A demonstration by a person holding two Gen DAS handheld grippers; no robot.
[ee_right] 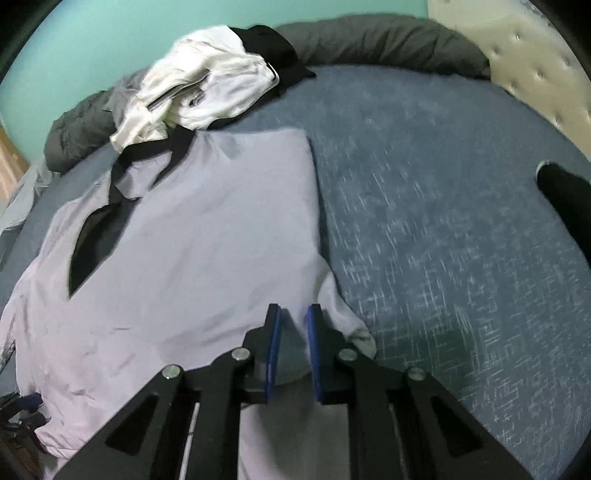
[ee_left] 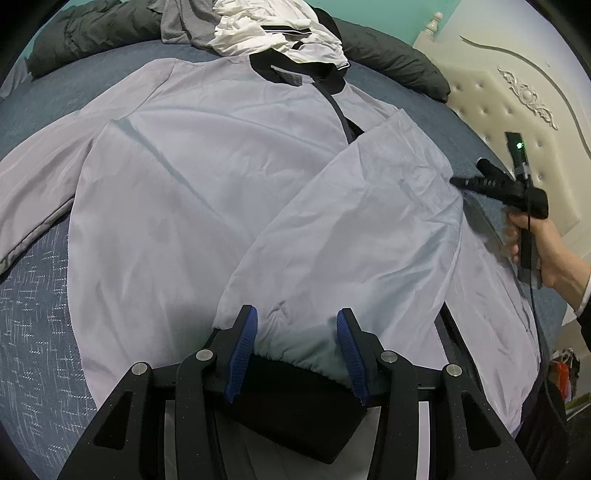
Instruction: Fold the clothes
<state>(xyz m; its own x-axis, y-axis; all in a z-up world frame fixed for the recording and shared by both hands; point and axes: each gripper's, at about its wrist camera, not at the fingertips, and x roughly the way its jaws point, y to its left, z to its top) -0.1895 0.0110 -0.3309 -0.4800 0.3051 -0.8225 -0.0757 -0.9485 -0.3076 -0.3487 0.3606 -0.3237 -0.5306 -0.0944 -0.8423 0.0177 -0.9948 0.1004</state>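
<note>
A pale lilac jacket [ee_left: 207,166] with a black collar lies spread on the blue bed sheet [ee_left: 37,314]. Its right sleeve [ee_left: 369,206] is folded slanting across the front. My left gripper [ee_left: 297,314] is shut on that sleeve's black ribbed cuff [ee_left: 295,384], which fills the gap between the blue pads. In the left wrist view my right gripper [ee_left: 456,181], held by a hand [ee_left: 546,251], touches the jacket's right edge. In the right wrist view the right gripper [ee_right: 294,310] stands nearly closed, with a bunched fold of the jacket [ee_right: 203,229] between its pads.
A heap of white, grey and black clothes [ee_left: 266,29] lies past the collar, also in the right wrist view [ee_right: 195,92]. A dark grey duvet [ee_left: 391,55] runs along the far side. The cream tufted headboard [ee_left: 517,96] is at the right. Bare sheet [ee_right: 424,221] lies right of the jacket.
</note>
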